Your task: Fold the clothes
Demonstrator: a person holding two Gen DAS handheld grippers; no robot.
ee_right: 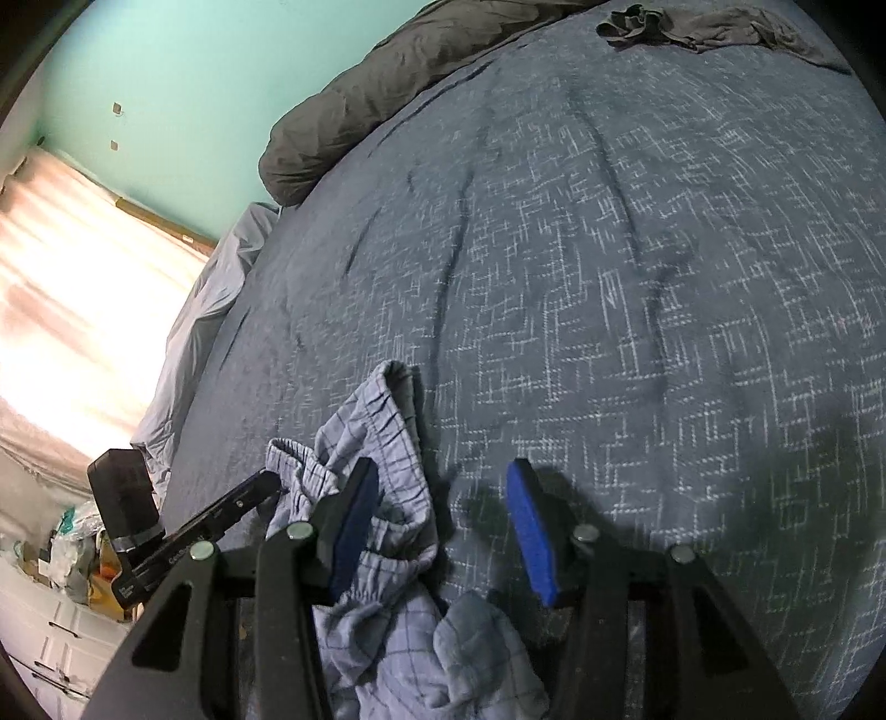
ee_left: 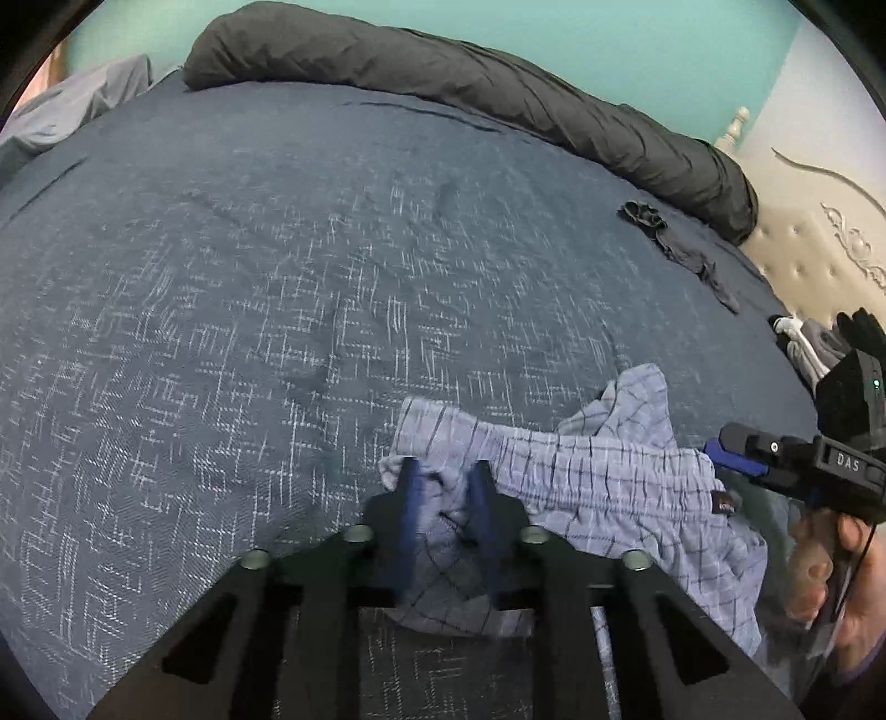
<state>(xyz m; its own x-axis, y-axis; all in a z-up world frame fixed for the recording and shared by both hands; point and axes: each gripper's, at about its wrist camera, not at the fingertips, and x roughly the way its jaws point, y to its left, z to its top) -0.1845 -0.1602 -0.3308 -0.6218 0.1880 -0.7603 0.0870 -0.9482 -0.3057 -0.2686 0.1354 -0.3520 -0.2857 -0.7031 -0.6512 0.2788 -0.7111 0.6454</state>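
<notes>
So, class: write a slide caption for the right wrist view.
Open right gripper over plaid shorts on a blue bedspread.

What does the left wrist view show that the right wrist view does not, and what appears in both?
Only the left wrist view shows the cream tufted headboard, the hand holding the right gripper, and the left gripper closed on the plaid shorts. Only the right wrist view shows the bright curtain, the white drawers, and the right gripper open over the waistband. Both show the shorts, the blue patterned bedspread, the rolled dark duvet, the small dark garment and the turquoise wall.
</notes>
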